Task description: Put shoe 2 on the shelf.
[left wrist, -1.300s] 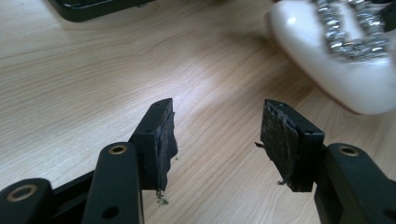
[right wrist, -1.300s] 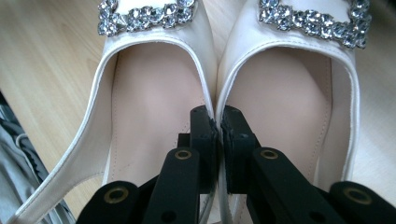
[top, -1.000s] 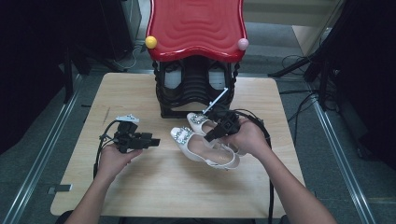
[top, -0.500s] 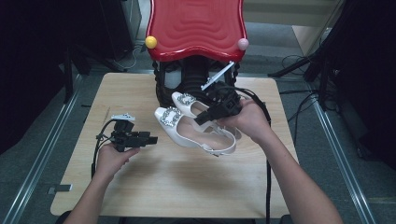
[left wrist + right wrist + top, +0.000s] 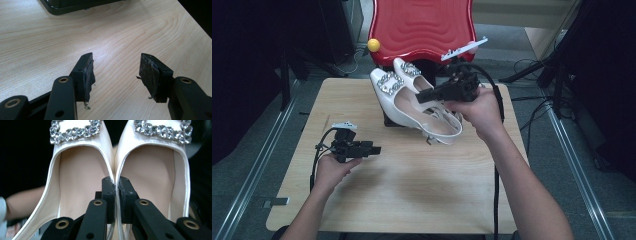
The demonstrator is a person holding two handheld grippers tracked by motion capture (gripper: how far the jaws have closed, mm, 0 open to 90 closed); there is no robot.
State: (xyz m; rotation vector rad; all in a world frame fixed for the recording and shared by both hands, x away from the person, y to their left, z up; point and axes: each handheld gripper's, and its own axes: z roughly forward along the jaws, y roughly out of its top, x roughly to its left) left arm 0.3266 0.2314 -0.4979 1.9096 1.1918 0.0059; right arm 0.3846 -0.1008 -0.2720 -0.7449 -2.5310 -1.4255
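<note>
— While my right claw (image 5: 424, 96) pinches the touching inner walls of the two white pointed shoes with rhinestone buckles (image 5: 412, 102), where do they sit relative to it?

— I have them hanging in the air above the far part of the pale wooden tabletop (image 5: 412, 190), clear of it. Their long axis runs straight out from the claw, toes away: in the right gripper view the buckles (image 5: 75, 131) are at the top, the heel ends nearest the jaws, which are clamped on both shoe walls

— And the red wavy-topped rack with the black frame (image 5: 424, 25)?

— Just beyond the toes, I judge, so the pair would travel toe-first toward it

— Your left claw (image 5: 374, 149)?

— Jaws spread, nothing between them, low over the near left tabletop, well apart from the shoes. The right hand (image 5: 479, 110) is plainly the nearer one
</note>
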